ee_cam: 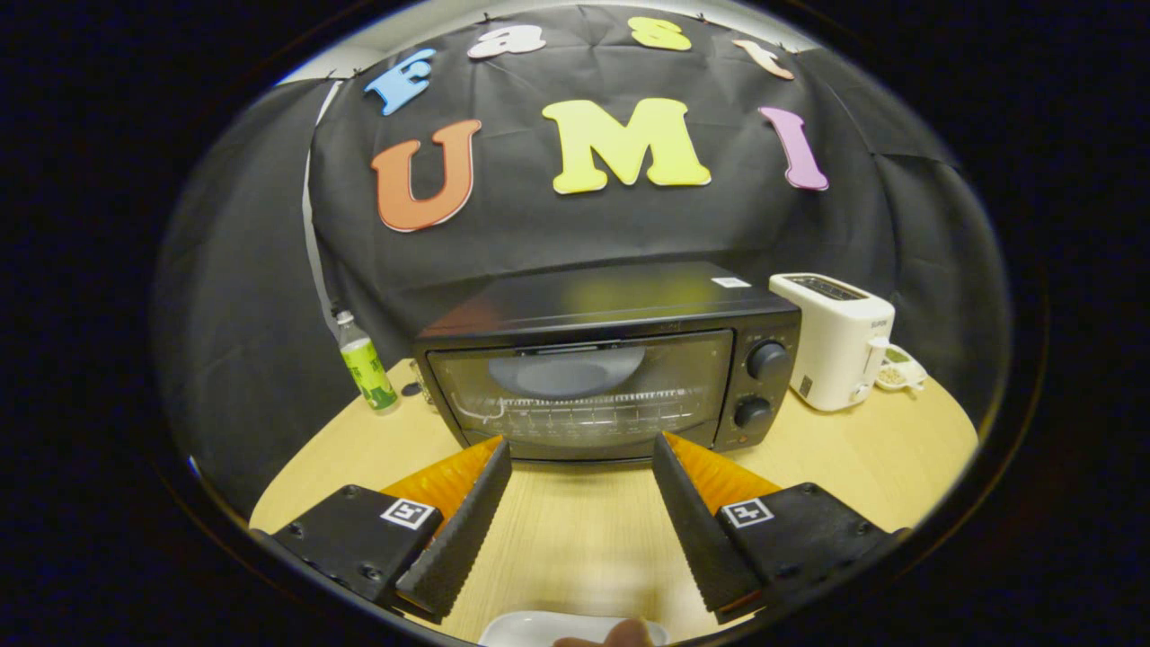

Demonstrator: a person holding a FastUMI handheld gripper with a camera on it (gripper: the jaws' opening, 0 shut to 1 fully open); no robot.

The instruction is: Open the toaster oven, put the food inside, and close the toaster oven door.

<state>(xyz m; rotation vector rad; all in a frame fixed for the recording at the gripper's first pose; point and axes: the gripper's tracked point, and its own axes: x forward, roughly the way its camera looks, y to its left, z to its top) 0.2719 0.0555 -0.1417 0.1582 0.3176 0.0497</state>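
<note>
While tongs (581, 449) gape empty, the shut toaster oven (611, 359) faces them, broadside.

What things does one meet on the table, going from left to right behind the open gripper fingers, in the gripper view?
Green-labelled bottle → toaster oven, door closed → white toaster → small cup beside it. The gripper is open, holding nothing.

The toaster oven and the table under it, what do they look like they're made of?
The toaster oven looks like black painted metal, its top glossy enough to mirror the wall; its door seems to be glass, since a rack shows through. The table looks like pale wood or a wood-look laminate, with fine grain lines and a matte finish. The gripper holds its jaws open, just short of the closed door.
</note>
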